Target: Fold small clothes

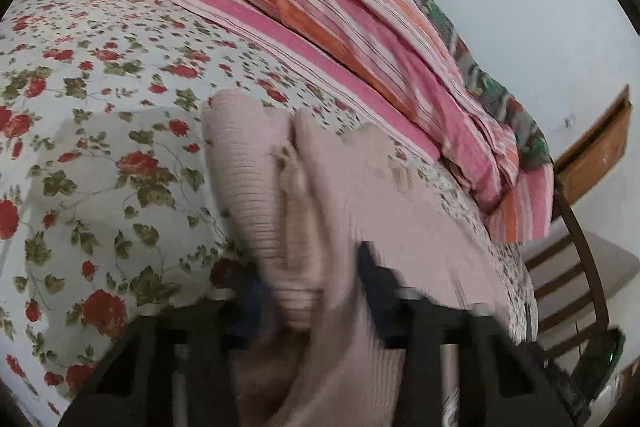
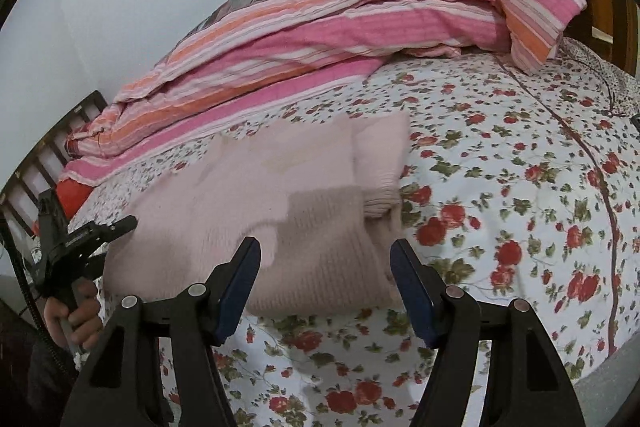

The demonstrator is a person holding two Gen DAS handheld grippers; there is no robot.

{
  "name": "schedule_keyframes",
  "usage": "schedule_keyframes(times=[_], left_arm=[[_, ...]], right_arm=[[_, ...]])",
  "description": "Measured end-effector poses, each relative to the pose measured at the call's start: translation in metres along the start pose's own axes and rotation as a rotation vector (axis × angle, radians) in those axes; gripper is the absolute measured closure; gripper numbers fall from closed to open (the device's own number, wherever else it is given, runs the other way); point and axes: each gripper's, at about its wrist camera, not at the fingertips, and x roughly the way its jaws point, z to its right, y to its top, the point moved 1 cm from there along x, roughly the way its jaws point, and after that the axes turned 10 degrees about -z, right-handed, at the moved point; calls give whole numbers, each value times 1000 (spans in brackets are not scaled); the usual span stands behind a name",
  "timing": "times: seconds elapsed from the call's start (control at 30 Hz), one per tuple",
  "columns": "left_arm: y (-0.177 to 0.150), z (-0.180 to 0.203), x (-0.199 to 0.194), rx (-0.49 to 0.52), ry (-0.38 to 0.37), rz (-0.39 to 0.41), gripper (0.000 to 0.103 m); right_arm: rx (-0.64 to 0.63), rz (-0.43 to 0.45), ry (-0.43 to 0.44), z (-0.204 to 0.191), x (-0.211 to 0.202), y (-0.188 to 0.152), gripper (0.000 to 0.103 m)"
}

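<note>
Left tool (image 1: 316,291) clamped on a bunched fold of the pink sweater (image 2: 272,211), right tool (image 2: 326,287) wide open just short of its near edge, sweater lying flat on the floral bed (image 2: 500,187), cuff (image 2: 382,203) pointing toward the right tool.

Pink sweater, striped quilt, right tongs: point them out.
pink sweater (image 2: 256,187), right wrist view, flat body panel.
striped quilt (image 2: 320,31), right wrist view, pink band.
right tongs (image 2: 326,287), right wrist view, midway between tips.
</note>
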Motion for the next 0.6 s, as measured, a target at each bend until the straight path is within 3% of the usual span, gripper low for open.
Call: schedule_keyframes(times=[0.1,0.2,0.4,0.6], left_arm=[[0,12,-16,-5,-46,67,79],[6,44,-26,37,-39,88,79],[21,129,-26,116,55,99,80],[2,227,20,291,164,63,80]], right_arm=[[-2,13,-10,8,-4,-2,36],[25,17,-7,22,-8,-1,36],[80,44,-11,52,-21,7,36],[135,49,-63,85,-32,7,36]])
